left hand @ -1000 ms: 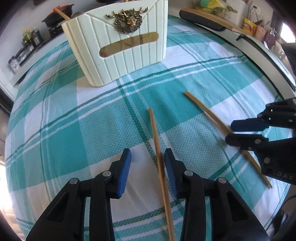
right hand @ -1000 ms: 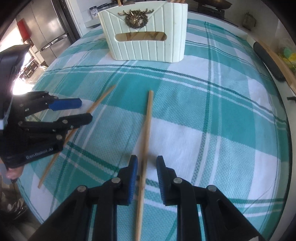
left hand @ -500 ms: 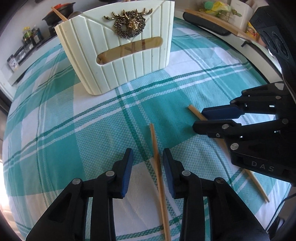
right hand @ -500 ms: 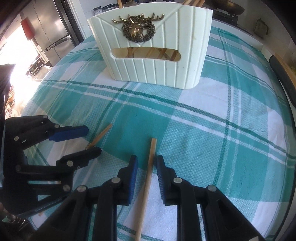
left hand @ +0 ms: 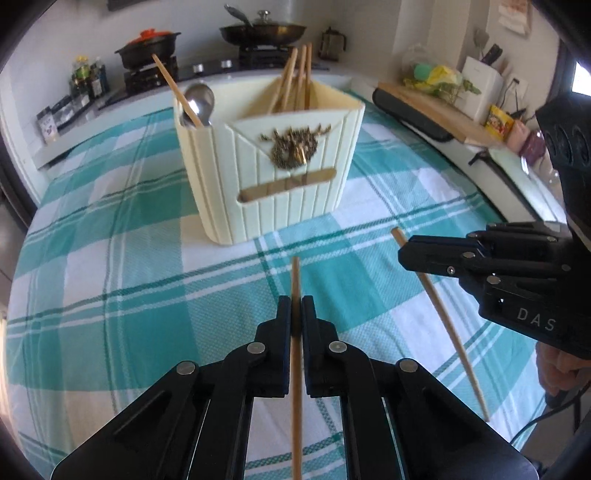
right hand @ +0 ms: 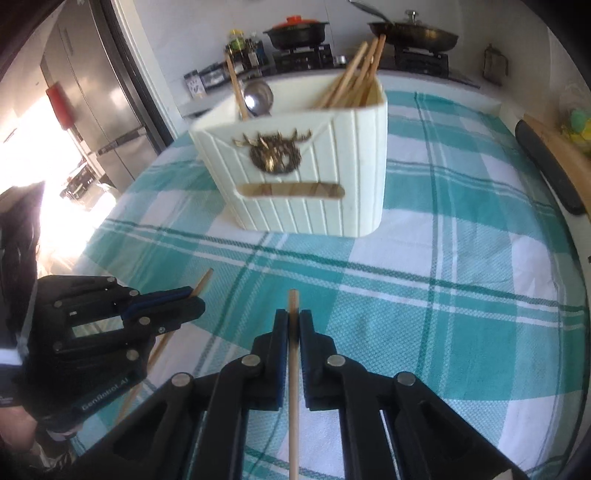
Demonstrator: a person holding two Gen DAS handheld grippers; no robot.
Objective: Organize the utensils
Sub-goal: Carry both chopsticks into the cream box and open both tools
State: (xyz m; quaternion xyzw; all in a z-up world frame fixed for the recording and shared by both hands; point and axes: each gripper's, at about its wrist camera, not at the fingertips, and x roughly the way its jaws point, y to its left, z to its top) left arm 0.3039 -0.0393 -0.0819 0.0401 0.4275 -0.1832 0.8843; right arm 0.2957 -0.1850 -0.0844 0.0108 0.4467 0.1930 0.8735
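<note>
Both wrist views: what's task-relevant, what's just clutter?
In play:
left gripper shut on chopstick
right gripper shut on second chopstick
cream holder

Clutter:
pans
cutting board
bottles

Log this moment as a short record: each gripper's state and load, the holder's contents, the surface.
left gripper: shut on a chopstick, jaws just closed
right gripper: shut on another chopstick, jaws just closed
holder: cream, upright on the cloth, deer emblem on front
holder contents: chopsticks bunched on one side, spoon and one stick on the other
surface: teal and white checked tablecloth
</note>
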